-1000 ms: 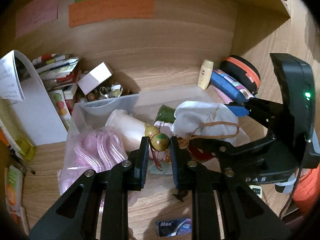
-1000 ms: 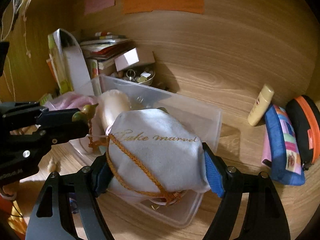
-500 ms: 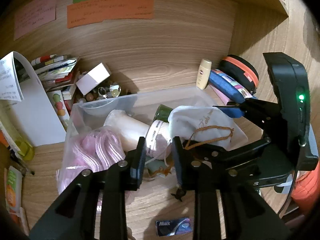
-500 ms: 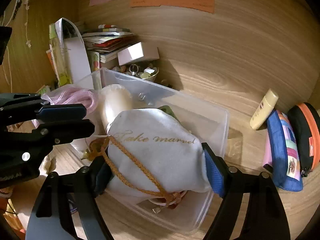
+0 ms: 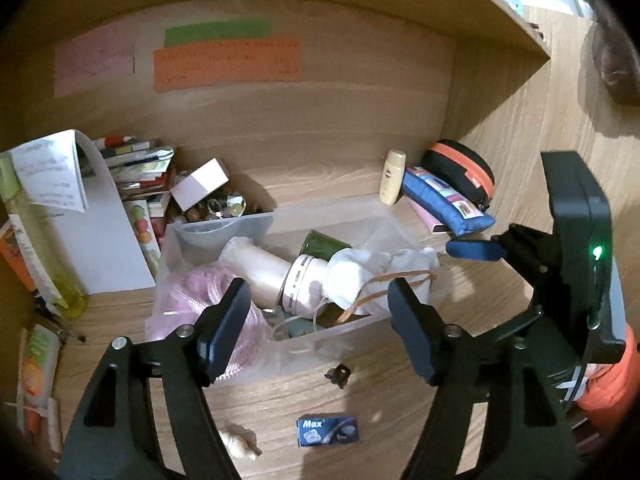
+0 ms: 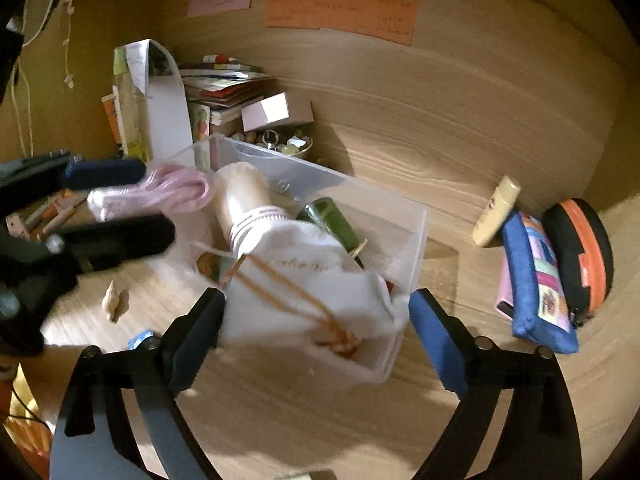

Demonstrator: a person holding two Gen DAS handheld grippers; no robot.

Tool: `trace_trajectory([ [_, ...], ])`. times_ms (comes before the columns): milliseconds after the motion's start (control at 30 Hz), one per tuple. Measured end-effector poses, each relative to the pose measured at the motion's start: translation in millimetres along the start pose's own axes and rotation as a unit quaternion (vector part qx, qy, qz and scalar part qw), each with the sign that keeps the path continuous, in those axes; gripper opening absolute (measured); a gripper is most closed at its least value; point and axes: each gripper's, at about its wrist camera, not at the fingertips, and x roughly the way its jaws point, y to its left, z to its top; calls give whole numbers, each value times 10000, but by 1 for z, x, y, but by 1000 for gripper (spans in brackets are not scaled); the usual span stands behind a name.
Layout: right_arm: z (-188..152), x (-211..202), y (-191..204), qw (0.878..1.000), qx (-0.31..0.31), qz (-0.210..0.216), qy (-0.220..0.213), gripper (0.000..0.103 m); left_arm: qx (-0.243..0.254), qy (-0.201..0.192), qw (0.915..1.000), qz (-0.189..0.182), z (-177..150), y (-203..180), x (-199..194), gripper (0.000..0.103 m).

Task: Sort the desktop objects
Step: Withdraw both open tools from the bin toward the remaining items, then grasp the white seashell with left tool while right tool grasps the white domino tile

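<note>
A clear plastic bin (image 5: 224, 228) (image 6: 416, 240) stands on the wooden desk. In it lie a white drawstring pouch (image 5: 360, 272) (image 6: 316, 292), a cream bottle (image 5: 260, 264) (image 6: 240, 196), a green container (image 5: 324, 242) (image 6: 336, 224) and a pink cord bundle in a bag (image 5: 196, 292) (image 6: 176, 188). My left gripper (image 5: 318, 324) is open and empty, just in front of the bin. My right gripper (image 6: 316, 332) is open, its jaws on either side of the pouch, which rests in the bin.
A staples box (image 5: 327, 431), a black clip (image 5: 339, 374) and a small beige figure (image 5: 240, 444) (image 6: 116, 300) lie in front of the bin. A cream tube (image 6: 496, 210), a blue pouch (image 6: 536, 280) and an orange-black case (image 6: 580, 248) lie right. Books and a trinket bowl (image 6: 280, 144) stand behind.
Both grippers have opened and pulled back. The left let go of the small gourd charm and the right let go of the white pouch, which now lies in the bin.
</note>
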Motion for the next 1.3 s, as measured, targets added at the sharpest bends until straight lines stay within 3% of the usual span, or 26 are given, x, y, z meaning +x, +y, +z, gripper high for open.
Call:
trace_trajectory([
  [167,-15,-11,1,10000,49,-54,46,92,28,-67,9997,224,-5,-4,-14,92],
  [333,-35,-20,3,9999,108,19,122,92,90,-67,9983,580,-17,-2,-30,94],
  [567,-68,-32,-5,9991,225,-83,341,92,-124,-59,9960,881,-40,37,-60,95],
  [700,-87,-30,-8,9980,360,-23,523,92,-234,389,9945,941,-70,56,-57,94],
  [767,-96,-27,-8,9974,387,-4,611,92,-231,593,9931,990,-81,57,-51,84],
  [933,-112,-18,-6,9955,445,63,838,92,-329,1085,9899,849,-100,59,-29,79],
  [1033,-114,-16,-5,9957,432,47,819,90,-396,1266,9882,759,-103,58,-16,68],
  [1267,-112,-15,-4,9958,371,273,794,62,-392,1433,9871,601,-101,52,0,48],
  [1300,-111,-15,-3,9959,342,295,788,55,-380,1469,9867,580,-101,53,2,45],
])
